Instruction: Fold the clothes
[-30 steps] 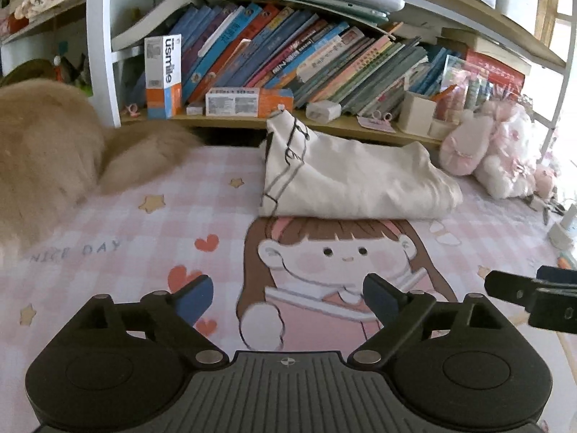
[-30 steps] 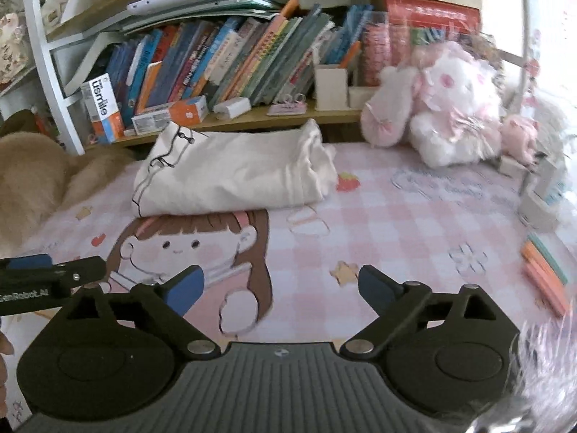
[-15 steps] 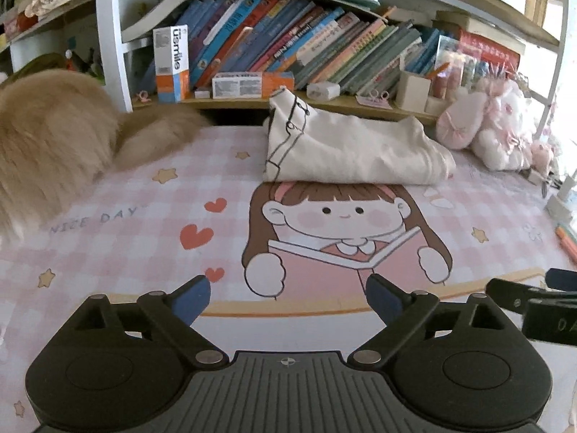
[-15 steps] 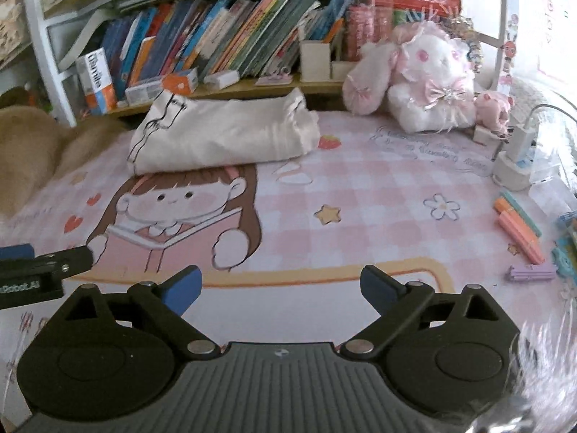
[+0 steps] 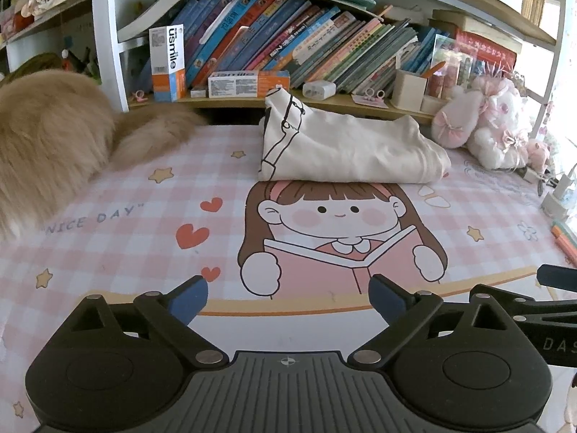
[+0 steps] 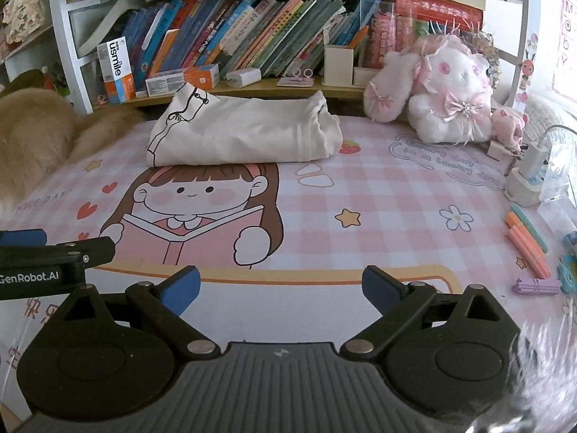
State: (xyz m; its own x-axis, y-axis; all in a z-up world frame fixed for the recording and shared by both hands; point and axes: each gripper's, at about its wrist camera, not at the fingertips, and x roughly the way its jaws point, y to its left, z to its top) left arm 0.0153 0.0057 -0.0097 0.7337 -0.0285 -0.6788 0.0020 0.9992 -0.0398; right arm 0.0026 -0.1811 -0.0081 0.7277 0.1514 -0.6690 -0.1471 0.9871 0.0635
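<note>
folded garment parked at back of counter, both grippers idle

item 1, cream garment (image 5: 346, 151): a compact folded bundle with black line trim at its left end, lying in the upper centre of both views, on the far part of the pink checked mat (image 5: 137, 238) and hard up against the lower bookshelf (image 5: 234, 99). it reads as set back there to leave the printed middle of the counter free; the fold looks finished or close to it.

item 2, left gripper (image 5: 287, 297): lower centre of its own view, jaws spread wide with nothing between them, low over the near edge of the mat and well apart from the garment.

item 3, right gripper (image 6: 280, 287): same attitude in its view, jaws spread and holding nothing, also well short of the bundle. the pair sit side by side, each showing at the other's frame edge.

item 4, surroundings: tan furry mass (image 5: 47, 137) at upper left, near the garment's left end but not touching it; pink-and-white plush rabbit (image 6: 447, 90) at upper right, just beside the garment's right end; coloured pens (image 6: 526, 238) at right edge. none of these hinders a reach to the garment.
</note>
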